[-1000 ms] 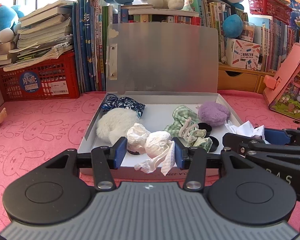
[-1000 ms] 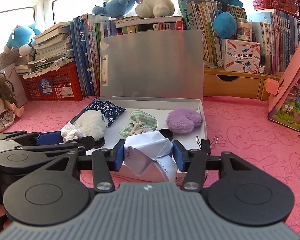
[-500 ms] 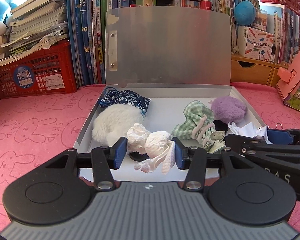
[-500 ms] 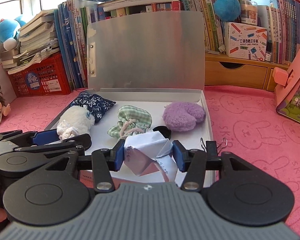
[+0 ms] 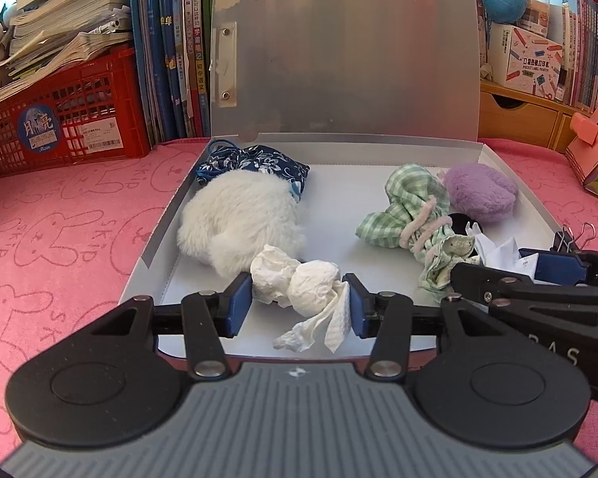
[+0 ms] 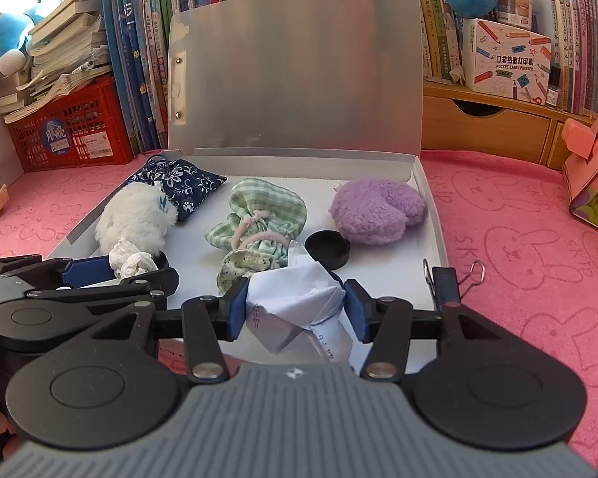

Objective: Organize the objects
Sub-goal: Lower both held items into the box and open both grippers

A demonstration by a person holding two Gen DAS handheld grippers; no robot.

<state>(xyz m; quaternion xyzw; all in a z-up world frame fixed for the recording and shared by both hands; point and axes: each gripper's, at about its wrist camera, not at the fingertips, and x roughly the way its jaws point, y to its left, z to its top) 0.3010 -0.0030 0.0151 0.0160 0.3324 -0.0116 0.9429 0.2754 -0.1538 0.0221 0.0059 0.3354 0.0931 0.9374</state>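
Observation:
An open grey file box (image 5: pixel 532 195) (image 6: pixel 434 215) lies on the pink mat with its lid upright. Inside lie a white fluffy pouch (image 5: pixel 239 215) (image 6: pixel 133 215), a blue floral pouch (image 5: pixel 255 159) (image 6: pixel 179 179), a green checked pouch (image 5: pixel 410 207) (image 6: pixel 263 215), a purple plush (image 5: pixel 480 191) (image 6: pixel 378 209) and a black cap (image 6: pixel 327 247). My left gripper (image 5: pixel 297 304) is shut on a crumpled white tissue (image 5: pixel 299 286) over the box's front left. My right gripper (image 6: pixel 295 308) is shut on a crumpled white paper (image 6: pixel 295 298) over the front right.
A red crate (image 5: pixel 59 119) with books stands back left. Upright books (image 5: pixel 171 47) line the back. A wooden drawer unit (image 6: pixel 490 123) and a pink case (image 6: pixel 594 167) stand at the right. A binder clip (image 6: pixel 450 279) sits on the box's right front edge.
Both grippers have moved forward and lower over the box, each still holding its wad. The box contents now look closer.

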